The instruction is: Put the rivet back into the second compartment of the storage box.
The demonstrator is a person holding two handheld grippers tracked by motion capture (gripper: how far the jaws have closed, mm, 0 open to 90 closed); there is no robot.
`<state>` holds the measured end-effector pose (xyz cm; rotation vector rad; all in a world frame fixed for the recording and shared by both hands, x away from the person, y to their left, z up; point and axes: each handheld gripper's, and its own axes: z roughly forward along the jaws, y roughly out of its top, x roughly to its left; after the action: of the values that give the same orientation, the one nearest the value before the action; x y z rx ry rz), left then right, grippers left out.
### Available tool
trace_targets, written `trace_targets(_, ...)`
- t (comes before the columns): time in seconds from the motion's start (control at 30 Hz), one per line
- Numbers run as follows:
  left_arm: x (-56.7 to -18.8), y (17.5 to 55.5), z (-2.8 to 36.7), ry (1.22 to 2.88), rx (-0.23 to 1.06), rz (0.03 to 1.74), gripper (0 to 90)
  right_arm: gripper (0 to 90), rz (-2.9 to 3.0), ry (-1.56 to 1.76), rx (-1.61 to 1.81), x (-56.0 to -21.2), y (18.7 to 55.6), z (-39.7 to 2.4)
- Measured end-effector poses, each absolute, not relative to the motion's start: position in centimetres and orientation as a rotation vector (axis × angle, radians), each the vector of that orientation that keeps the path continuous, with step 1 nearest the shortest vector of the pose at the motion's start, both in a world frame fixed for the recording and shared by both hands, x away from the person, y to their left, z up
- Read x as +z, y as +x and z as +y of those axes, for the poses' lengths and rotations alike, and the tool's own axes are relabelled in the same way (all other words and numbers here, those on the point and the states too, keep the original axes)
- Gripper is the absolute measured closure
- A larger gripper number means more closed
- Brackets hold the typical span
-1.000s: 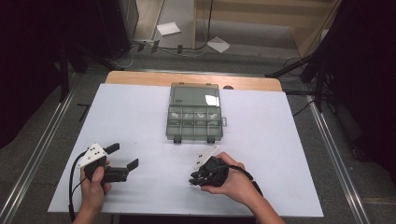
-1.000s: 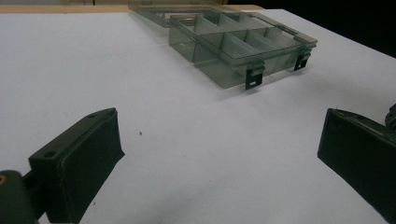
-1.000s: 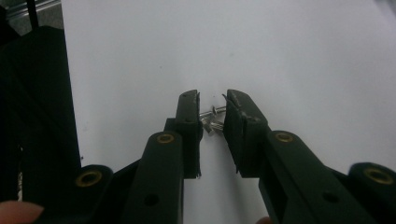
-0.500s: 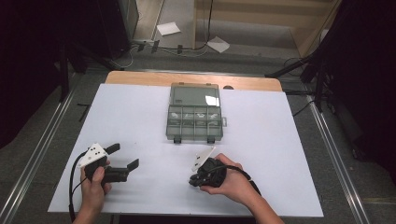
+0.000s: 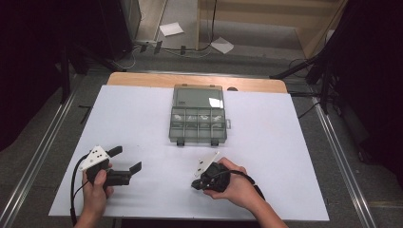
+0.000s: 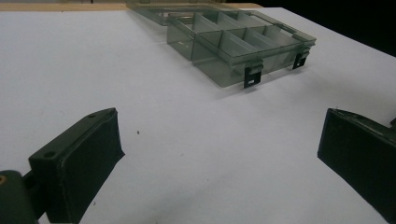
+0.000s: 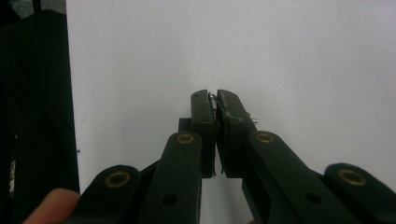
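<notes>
**Compartment box open at table centre; right jaws pressed together, left jaws wide**

The compartment box (image 5: 198, 124) sits on the white table sheet (image 5: 285, 156), centred and toward the far edge, well apart from both grippers. Its long axis runs left to right in the high view. The lid (image 5: 198, 96) lies folded back flat on the far side, and two dark latches (image 5: 181, 142) face the person. The high view shows a row of divided cells with small pale items inside (too small to identify).

The right gripper (image 5: 198, 179), held in the person's right hand (image 5: 235, 187), lies low on the sheet at the near edge. Its jaws have just been closing and now stand together. The right gripper view shows a thin dark sliver caught at the pad tips (image 7: 215, 105), which I cannot identify, with a small pin jutting beside them.

The left gripper (image 5: 126, 161), in the left hand (image 5: 95, 190), rests at the near left, jaws spread wide and empty. The left gripper view shows the box (image 6: 236, 44) obliquely, its clear cell walls and the latches (image 6: 251, 77) plainly visible, detail the high view lacks.
</notes>
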<state>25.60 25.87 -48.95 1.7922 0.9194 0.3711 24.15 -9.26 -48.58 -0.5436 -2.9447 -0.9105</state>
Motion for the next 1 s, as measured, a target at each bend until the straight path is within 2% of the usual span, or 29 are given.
trace_targets(1.0, -48.9, 25.6, 25.9, 1.792, 0.371, 0.916, 0.0, 88.0, -2.975, -0.574, -0.933, -45.0, 26.6, -9.7)
